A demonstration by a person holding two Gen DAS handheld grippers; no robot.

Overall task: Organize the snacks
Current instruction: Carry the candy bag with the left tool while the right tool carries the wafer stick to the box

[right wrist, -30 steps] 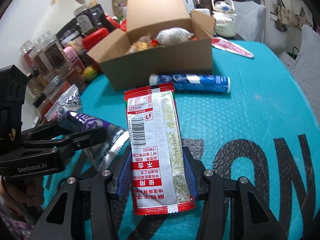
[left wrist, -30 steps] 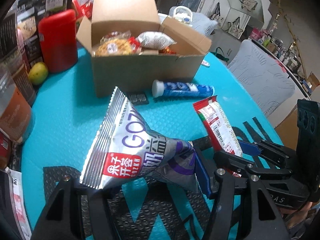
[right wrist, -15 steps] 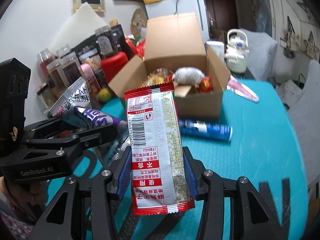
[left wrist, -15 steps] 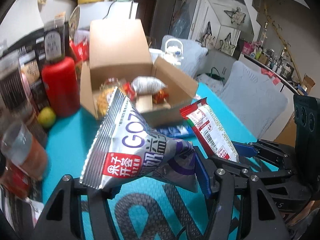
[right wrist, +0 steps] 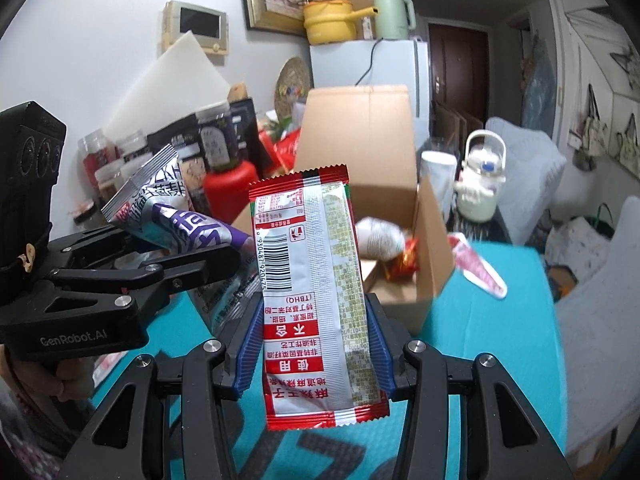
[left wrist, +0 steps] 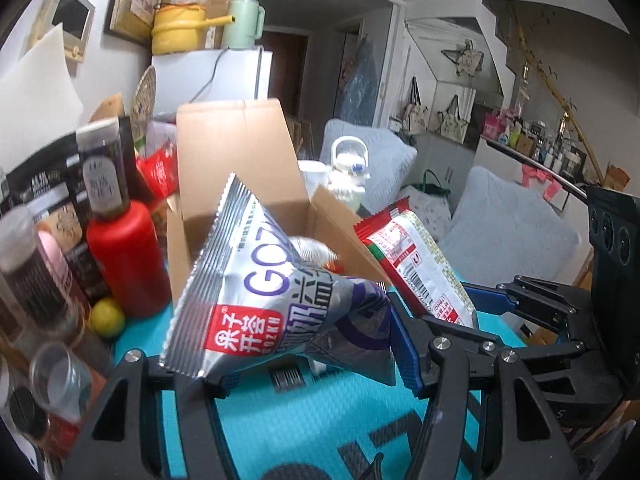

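My left gripper (left wrist: 296, 364) is shut on a silver and purple snack bag (left wrist: 280, 292) and holds it in the air in front of the open cardboard box (left wrist: 240, 160). My right gripper (right wrist: 312, 340) is shut on a red and white snack packet (right wrist: 312, 280), also lifted before the box (right wrist: 400, 200). The box holds a silver bag (right wrist: 378, 238) and a small red snack (right wrist: 406, 262). Each gripper shows in the other's view, the right one (left wrist: 492, 300) beside the left, the left one (right wrist: 200, 264) beside the right.
A red bottle (left wrist: 128, 256), a lime (left wrist: 106, 318) and several jars and dark packages (left wrist: 60, 216) stand left of the box on the teal mat (left wrist: 320, 412). A white kettle (right wrist: 480, 188) and a red wrapper (right wrist: 480, 268) lie right of the box.
Both grippers have risen from the mat with their packets and tilted up toward the box. The blue tube on the mat has dropped out of sight.
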